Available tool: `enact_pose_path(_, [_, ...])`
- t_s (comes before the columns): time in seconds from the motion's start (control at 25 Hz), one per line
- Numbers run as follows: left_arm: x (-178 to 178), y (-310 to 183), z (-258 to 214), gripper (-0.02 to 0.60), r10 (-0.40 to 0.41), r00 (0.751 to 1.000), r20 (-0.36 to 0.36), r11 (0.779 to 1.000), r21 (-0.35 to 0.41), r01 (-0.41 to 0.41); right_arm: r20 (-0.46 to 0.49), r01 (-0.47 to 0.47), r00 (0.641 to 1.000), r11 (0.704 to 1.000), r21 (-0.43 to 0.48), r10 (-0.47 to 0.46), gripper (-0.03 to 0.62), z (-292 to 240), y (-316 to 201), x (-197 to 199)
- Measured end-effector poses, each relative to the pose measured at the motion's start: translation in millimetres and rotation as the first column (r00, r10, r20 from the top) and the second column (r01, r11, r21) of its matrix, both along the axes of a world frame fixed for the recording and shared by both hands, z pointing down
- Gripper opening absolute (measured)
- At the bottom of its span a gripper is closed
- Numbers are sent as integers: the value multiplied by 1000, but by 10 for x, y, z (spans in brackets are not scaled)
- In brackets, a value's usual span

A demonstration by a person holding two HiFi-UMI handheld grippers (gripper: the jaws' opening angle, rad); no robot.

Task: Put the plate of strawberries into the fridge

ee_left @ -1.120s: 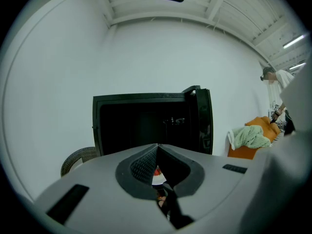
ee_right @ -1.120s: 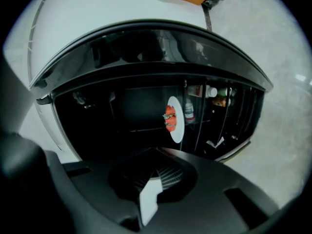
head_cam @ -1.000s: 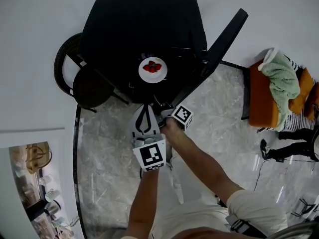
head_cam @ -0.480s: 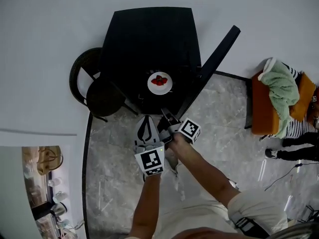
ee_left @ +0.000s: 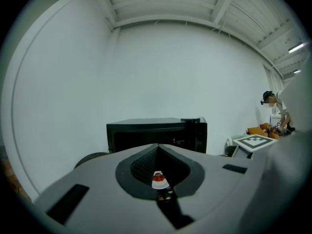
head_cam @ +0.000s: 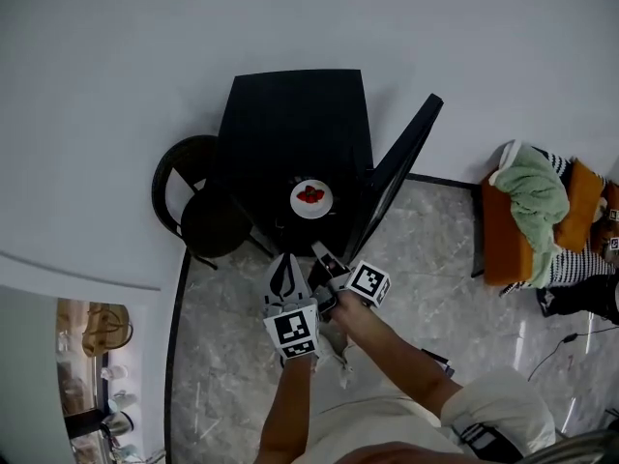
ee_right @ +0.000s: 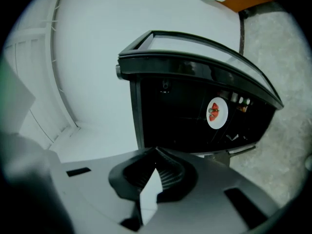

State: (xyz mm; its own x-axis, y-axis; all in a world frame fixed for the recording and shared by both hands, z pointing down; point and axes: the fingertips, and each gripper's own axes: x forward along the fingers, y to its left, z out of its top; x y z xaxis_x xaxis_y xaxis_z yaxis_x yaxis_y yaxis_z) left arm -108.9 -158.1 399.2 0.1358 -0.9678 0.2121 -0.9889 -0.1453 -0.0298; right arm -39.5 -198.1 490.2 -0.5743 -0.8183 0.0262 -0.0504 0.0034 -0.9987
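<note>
**A:** Tool check first. Left tool [ee_left: 157, 149]: clenched, nothing between the jaws. Right tool [ee_right: 155, 154]: same, pinched shut and empty. Both low in the middle of the head view, side by side, apart from the fridge [head_cam: 295, 129].

**B:** Noted. Biggest thing next?

**A:** Fridge itself: black, centre of the head view, against the pale wall, with door [head_cam: 403, 167] swung wide toward the upper right. Then, inside the open compartment, near its front: white plate [head_cam: 311, 213], small, round, lying level. On top, strawberries [head_cam: 309, 195], a little red heap at the plate's middle.

**B:** So already in. Looks done apart from the door, probably. And if needing to shift the plate?

**A:** Likely light, stiff, glazed and slick. Brittle if knocked against the fridge's inside. Best taken at the near rim, jaws across the edge, clear of the fruit. Keep level throughout: loose berries, soft, prone to rolling and bruising. No squeezing the fruit itself.

**B:** Risk?

**A:** Thin rim, smooth surface, one-sided hold: apt to tip or slide out. Probably safer with both tools, one at each side of the rim, lifted together and slowly.
</note>
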Motion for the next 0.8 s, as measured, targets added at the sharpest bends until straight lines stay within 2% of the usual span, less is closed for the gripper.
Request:
enact_pose_path(0.24, [47,113,-285,2,12,1000,-1,1000,13,-12,-2,5,1000,1000,31,-5,11,-377,93,48])
enact_pose_path(0.52, [99,213,-587,1,30,999,-26,999,36,-29,-42,68,997,996,54,-66,11,-733,246,55])
enact_pose_path(0.64, [105,278,-738,0,47,998,-32,998,50,-45,-123,85,990,990,117,-71,11,-942,300,105])
enact_pose_path(0.8, [180,331,-856,1,79,997,-21,995,68,-78,-276,134,958,970,203,-75,12,-1175,314,198])
